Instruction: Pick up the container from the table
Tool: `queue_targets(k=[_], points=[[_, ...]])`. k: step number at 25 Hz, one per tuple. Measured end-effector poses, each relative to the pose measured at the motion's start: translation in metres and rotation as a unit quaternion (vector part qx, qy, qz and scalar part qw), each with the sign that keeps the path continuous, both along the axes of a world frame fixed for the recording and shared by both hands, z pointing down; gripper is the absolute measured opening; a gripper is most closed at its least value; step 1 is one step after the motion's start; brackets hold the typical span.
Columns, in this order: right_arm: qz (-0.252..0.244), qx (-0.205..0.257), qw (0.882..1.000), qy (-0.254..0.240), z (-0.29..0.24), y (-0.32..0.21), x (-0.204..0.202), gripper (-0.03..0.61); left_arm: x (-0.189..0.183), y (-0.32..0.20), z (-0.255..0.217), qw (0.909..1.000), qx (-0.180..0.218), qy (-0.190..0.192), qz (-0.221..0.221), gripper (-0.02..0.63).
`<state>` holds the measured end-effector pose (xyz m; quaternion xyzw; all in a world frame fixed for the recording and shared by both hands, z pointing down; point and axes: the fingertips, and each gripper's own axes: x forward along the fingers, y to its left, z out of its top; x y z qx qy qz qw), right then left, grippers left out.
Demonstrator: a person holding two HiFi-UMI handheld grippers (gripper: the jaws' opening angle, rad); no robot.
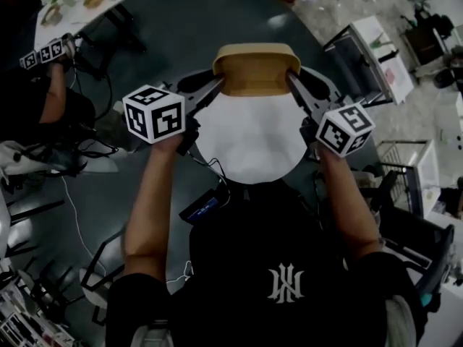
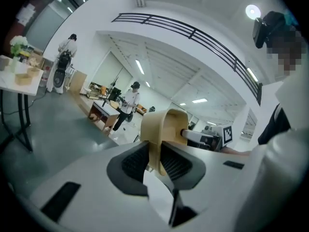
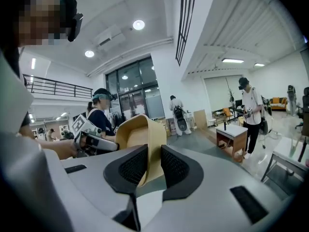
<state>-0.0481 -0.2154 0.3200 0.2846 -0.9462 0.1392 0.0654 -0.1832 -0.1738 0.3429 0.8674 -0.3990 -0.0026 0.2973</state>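
Note:
A tan, open-topped container [image 1: 257, 69] hangs in the air above the round white table [image 1: 249, 143], held from both sides. My left gripper [image 1: 219, 84] is shut on its left wall and my right gripper [image 1: 291, 79] on its right wall. In the left gripper view the dark ribbed pads [image 2: 135, 162] press the thin tan wall of the container [image 2: 166, 127] between them, and the right gripper shows beyond it. In the right gripper view the jaws [image 3: 150, 166] clamp the container's [image 3: 140, 137] opposite wall the same way. The container looks empty.
Another person [image 1: 54, 100] with marker-cube grippers stands at the upper left by a white table [image 1: 79, 2] with items on it. A cart [image 1: 369, 56] stands at the upper right, and a wire rack [image 1: 409, 168] to the right. Cables [image 1: 79, 215] lie on the dark floor.

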Motion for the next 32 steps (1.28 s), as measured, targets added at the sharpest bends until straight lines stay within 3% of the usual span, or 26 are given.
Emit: queue_targets(k=[7,12,17,32], points=[[-0.017,0.076,0.997,-0.021,-0.078,0.004,-0.012,0.095,-0.011,0.006,-0.073,0.9969,0.076,-0.007,-0.018,0.075],[-0.033,0.133,0.989,-0.048,-0.126,0.019,-0.003,0.095,-0.003,0.021,-0.125,0.9907,0.129,-0.032,-0.032,0.074],[-0.044,0.174,0.981,-0.078,-0.162,0.033,0.020,0.095,0.021,0.038,-0.169,0.9816,0.172,-0.072,-0.041,0.074],[-0.038,0.276,0.952,-0.130,-0.247,0.088,0.108,0.094,0.108,0.089,-0.252,0.9547,0.263,-0.123,-0.064,0.069]])
